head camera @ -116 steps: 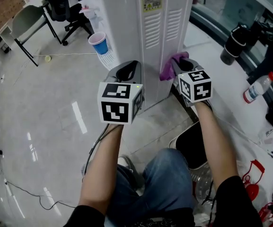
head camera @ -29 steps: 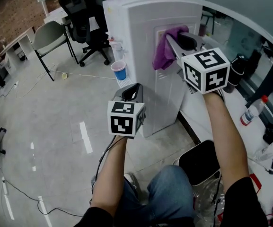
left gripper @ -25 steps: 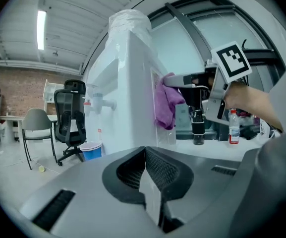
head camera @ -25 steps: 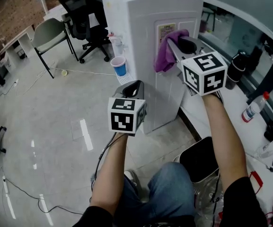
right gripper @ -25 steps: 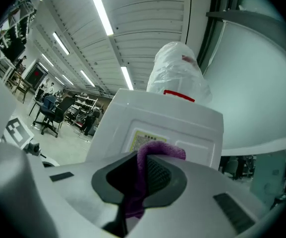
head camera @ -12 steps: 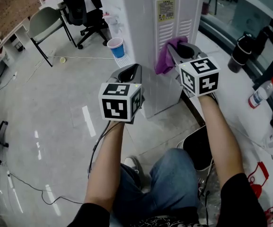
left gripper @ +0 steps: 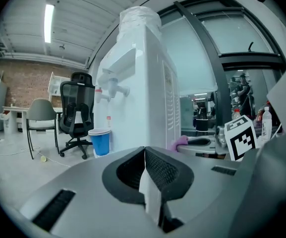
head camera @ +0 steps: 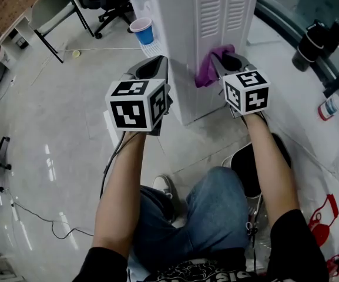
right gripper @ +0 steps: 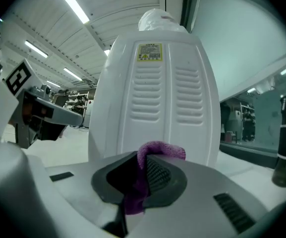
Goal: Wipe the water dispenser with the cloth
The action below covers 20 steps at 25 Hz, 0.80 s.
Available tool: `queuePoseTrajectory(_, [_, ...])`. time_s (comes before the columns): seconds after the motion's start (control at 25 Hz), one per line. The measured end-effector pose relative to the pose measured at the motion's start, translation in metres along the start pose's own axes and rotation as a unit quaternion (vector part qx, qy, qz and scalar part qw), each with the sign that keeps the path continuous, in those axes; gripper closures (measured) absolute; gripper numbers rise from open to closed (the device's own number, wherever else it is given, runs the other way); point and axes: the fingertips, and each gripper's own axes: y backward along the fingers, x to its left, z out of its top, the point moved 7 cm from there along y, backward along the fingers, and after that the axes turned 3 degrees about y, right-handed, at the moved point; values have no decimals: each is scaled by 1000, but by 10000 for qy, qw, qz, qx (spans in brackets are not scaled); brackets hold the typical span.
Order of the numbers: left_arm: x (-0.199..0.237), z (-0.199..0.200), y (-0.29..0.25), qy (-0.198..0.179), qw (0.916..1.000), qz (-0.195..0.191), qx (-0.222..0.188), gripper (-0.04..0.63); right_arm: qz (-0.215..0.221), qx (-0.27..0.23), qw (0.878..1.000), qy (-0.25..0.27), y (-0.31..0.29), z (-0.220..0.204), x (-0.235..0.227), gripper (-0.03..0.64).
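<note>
The white water dispenser (head camera: 216, 22) stands on the floor ahead, its vented back panel (right gripper: 155, 100) facing me. A purple cloth (head camera: 207, 69) is pinched in my right gripper (head camera: 225, 63), which is shut on it low against the panel; the same cloth (right gripper: 147, 165) bulges out between the jaws. My left gripper (head camera: 153, 69) hangs beside the dispenser's left side, shut and empty; the dispenser (left gripper: 145, 83) shows its taps in that view.
A blue paper cup (head camera: 143, 31) stands at the dispenser's front. Office chairs (head camera: 96, 2) sit at the back left. A dark bin (head camera: 254, 169) lies by my right leg. Bottles (head camera: 334, 101) and a black flask (head camera: 310, 43) stand to the right.
My right gripper has carried the purple cloth down the back panel from near the yellow label to the lower part. The left gripper stayed beside the dispenser.
</note>
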Motion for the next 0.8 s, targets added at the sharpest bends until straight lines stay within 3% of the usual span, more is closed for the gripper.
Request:
queuePoseTrajectory(0.32, [4, -10, 0, -282, 9992, 261, 89, 569, 4, 530, 9979, -365, -12, -80, 13, 584])
queuePoseTrajectory(0.8, [-2, -18, 0, -360, 9988, 159, 277, 569, -39, 1133, 9887, -982, -30, -170, 29, 584])
